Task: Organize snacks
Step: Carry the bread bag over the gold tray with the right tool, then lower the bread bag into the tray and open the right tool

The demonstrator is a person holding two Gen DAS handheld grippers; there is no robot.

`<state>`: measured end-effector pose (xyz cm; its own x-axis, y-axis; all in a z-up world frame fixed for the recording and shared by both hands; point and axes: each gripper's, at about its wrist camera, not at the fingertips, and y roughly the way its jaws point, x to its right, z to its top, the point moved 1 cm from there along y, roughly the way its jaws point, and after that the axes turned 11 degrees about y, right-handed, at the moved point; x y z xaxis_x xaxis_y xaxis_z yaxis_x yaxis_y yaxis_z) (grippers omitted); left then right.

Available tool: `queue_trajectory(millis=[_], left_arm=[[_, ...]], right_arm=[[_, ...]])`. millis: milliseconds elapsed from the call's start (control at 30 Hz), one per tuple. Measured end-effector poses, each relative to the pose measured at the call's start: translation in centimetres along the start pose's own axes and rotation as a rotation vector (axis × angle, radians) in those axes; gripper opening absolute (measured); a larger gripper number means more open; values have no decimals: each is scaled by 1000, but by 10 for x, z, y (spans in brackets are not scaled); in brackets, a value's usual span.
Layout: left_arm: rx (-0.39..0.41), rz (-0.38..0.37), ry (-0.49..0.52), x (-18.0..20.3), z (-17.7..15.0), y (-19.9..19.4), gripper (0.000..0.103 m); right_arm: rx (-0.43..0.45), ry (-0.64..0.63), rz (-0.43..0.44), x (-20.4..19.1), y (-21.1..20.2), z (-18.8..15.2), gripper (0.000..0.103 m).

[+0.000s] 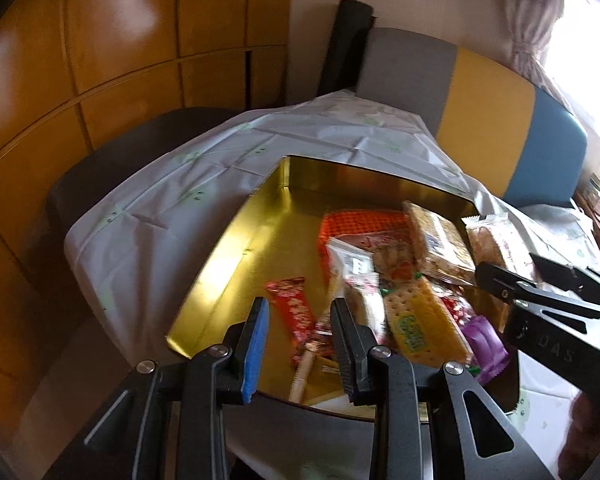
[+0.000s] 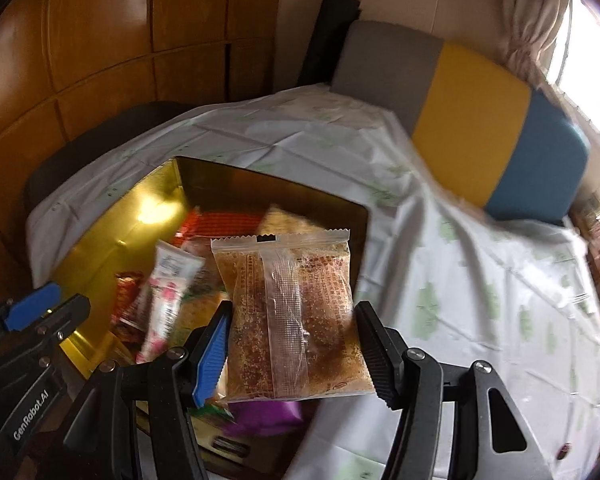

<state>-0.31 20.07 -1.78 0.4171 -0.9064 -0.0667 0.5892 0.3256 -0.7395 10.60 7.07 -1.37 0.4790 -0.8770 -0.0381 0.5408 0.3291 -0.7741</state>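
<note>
Two grippers work over a gold tin (image 1: 236, 248) set on a table under a white cloth (image 2: 440, 264), near its left edge. The right gripper (image 2: 296, 340) pinches a clear packet of brown crisp cake (image 2: 292, 312) between its pads, held above the tin's right wall. The left gripper (image 1: 300, 340) hangs with its jaws spread and nothing between them, over the tin's near edge. Inside, a red wrapper (image 1: 292, 308), a yellow cracker pack (image 1: 420, 324) and a purple packet (image 1: 486, 344) crowd the right side.
</note>
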Motion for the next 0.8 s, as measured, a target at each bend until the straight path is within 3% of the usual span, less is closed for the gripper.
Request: queue_trajectory(millis=[167, 267, 800], left_arm=[[-15, 5, -16, -7, -2, 6, 32], [-16, -3, 1, -2, -3, 7, 32], [-11, -18, 40, 12, -5, 4, 32]], right_arm=[[-97, 11, 78, -11, 38, 6, 62], [-175, -17, 67, -16, 65, 1, 62], [-124, -7, 97, -10, 47, -11, 62]])
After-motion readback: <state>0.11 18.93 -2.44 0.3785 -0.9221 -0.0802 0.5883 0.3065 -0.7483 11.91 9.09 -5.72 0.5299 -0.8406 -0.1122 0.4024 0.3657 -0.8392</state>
